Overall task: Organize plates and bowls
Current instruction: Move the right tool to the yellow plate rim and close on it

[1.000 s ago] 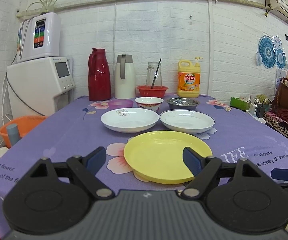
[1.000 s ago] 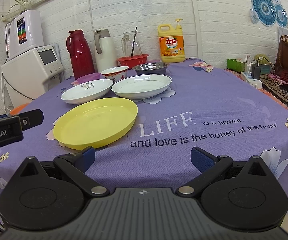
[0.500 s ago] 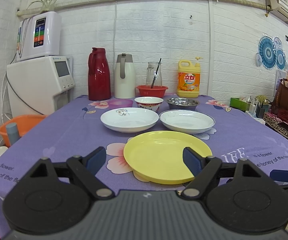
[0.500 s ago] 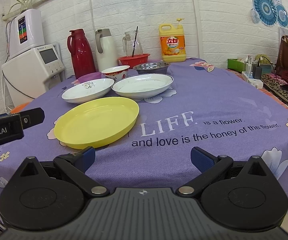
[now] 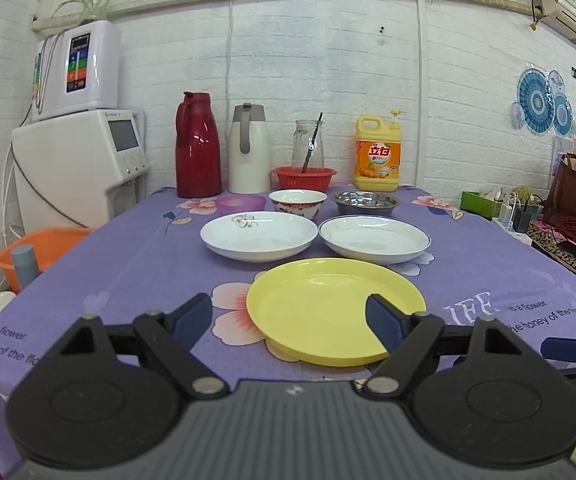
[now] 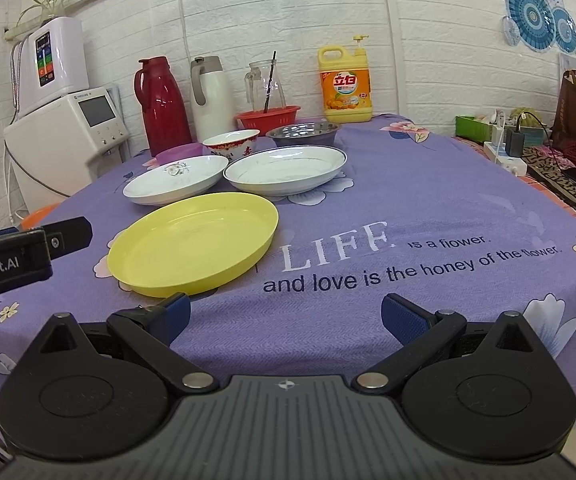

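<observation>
Now we hold both tongs, left [image 5: 288,318] and right [image 6: 286,316], spread wide and empty above the bench [image 6: 427,184] edge. Ahead lies the yellow plate [image 5: 333,308], behind it 2 white plates [image 5: 259,235], then 3 bowls [image 5: 297,202].

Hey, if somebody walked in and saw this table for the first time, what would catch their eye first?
Probably the yellow plate, alone at the near edge of the purple tablecloth with its printed "LIFE" lettering. Just behind it two white plates sit side by side, then a row of small bowls. Against the brick wall stand a red thermos and an orange-yellow detergent bottle.
</observation>
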`<act>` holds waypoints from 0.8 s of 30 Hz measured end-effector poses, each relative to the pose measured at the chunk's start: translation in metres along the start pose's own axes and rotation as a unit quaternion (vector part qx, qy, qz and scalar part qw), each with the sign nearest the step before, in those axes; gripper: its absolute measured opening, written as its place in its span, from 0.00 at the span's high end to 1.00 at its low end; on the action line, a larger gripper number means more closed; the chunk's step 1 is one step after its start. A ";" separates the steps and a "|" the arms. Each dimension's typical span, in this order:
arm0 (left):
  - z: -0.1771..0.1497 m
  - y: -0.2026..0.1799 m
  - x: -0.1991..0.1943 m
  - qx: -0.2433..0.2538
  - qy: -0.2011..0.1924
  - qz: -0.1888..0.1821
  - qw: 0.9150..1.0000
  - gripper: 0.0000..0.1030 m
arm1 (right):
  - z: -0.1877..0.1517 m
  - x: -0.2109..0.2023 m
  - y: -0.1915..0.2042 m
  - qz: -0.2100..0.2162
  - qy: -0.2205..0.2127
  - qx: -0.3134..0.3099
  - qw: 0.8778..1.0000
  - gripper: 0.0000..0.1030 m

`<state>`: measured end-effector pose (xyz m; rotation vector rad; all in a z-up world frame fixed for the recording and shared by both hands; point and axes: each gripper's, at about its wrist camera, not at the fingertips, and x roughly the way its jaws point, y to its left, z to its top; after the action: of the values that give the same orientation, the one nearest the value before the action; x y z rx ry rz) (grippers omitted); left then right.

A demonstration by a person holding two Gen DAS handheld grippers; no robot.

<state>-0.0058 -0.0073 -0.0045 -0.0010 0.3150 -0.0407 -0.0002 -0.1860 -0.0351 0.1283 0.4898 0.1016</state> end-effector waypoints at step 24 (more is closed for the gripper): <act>0.018 0.024 0.086 -0.004 0.086 0.054 0.995 0.22 | 0.043 0.050 0.003 0.060 0.017 -0.017 0.998 0.00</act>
<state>0.0821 0.0130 -0.0139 0.0116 0.4870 0.0688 0.0633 -0.1806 -0.0203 0.1225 0.5138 0.2308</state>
